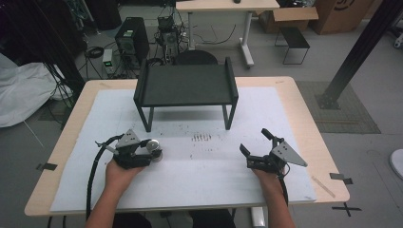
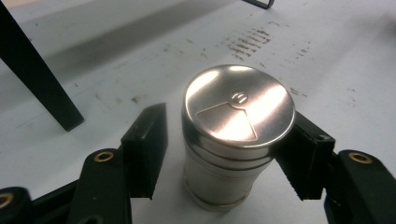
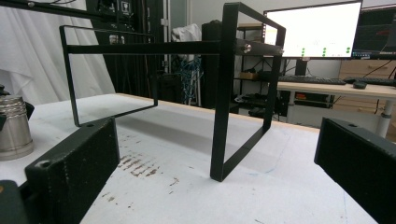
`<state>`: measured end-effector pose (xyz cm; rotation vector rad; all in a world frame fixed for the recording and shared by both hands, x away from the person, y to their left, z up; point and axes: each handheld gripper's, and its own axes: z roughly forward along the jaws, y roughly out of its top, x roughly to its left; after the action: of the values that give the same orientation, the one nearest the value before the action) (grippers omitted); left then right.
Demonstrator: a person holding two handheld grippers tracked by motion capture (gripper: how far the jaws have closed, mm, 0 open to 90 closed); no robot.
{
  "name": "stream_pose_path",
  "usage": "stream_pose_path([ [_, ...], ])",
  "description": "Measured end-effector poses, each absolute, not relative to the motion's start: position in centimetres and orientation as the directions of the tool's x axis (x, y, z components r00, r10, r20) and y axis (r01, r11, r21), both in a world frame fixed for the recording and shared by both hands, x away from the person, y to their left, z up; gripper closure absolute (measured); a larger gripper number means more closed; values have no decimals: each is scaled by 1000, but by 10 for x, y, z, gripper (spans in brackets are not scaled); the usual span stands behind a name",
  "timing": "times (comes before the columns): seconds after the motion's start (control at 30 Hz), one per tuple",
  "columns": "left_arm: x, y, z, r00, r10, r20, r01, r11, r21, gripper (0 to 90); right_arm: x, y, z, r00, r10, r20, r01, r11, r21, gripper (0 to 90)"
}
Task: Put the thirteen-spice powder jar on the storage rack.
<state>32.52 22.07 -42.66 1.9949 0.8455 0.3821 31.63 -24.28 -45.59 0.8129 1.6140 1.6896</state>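
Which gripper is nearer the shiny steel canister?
Left. The left gripper straddles the shiny steel canister, jaws open around it; the right gripper sits far across the white mat.

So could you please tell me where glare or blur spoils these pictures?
Left gripper view: strong glare on the tin's lid, table behind it soft. Right gripper view: the monitor is blown out white, near jaws blurred. High view: dim and even, the black stand casting a soft shadow.

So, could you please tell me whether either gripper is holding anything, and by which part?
Nothing is firmly held. The left gripper brackets the upright metal canister near its lid; one jaw touches, the other stands clear. The right gripper is open.
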Motion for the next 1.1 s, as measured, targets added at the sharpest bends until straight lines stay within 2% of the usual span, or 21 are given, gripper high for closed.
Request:
stream_pose_path([
  [0.23,324,218,-427,727,684,-58,400,-354,845,485,316,-243,-456,-593,805,-3,-40,-25,999,0],
  [0.57,323,219,-422,724,688,-53,400,-357,844,490,317,-243,-456,-593,805,-3,-39,-25,999,0],
  [1.1,327,218,-384,734,675,-72,385,-326,863,490,316,-242,-456,-593,805,-5,-39,-23,999,0],
])
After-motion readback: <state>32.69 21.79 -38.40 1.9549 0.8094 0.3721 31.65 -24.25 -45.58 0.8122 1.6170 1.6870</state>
